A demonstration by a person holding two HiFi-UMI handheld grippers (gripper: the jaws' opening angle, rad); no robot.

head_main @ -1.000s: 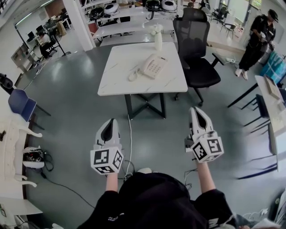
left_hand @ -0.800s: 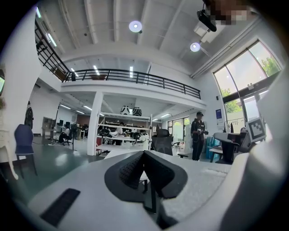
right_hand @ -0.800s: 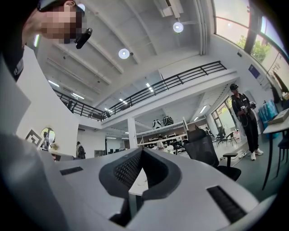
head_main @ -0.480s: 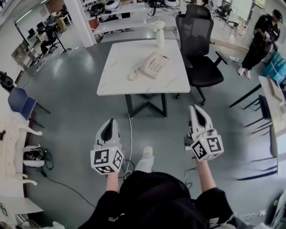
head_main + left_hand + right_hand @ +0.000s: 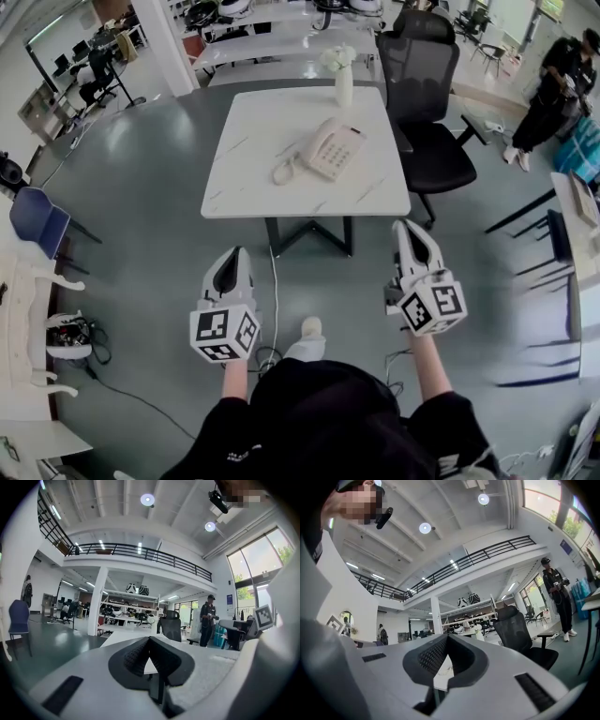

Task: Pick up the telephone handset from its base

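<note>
The fingers of the left gripper (image 5: 149,638) are closed, their ribbed pads meeting at the tip with nothing between them. The right gripper (image 5: 446,635) reads the same in its own view: fingers together and empty.

In the head view, both grippers, left (image 5: 234,251) and right (image 5: 405,225), hang side by side over the grey floor (image 5: 141,206), pointing at the near edge of the white tabletop (image 5: 253,178) but short of it. The telephone (image 5: 330,150) sits near the middle of that tabletop, ahead of the fingers and between the two lines they point along, a little closer to the right gripper's line. The handset (image 5: 313,145) rests on its base along the phone's left side. Its long axis seems to run away from the person, slanted a little rightward at the far end, and the coiled cord (image 5: 281,171) loops out to the left. By that layout, the right gripper looks slightly nearer, though the handset lies on the side facing the left one. Either set of fingers would have to open before a grasp.

Only the head view shows the telephone. The gripper views settle the finger state, but beyond the fingers they give just a sliver of white tabletop, with the office chair (image 5: 518,627) behind.
</note>
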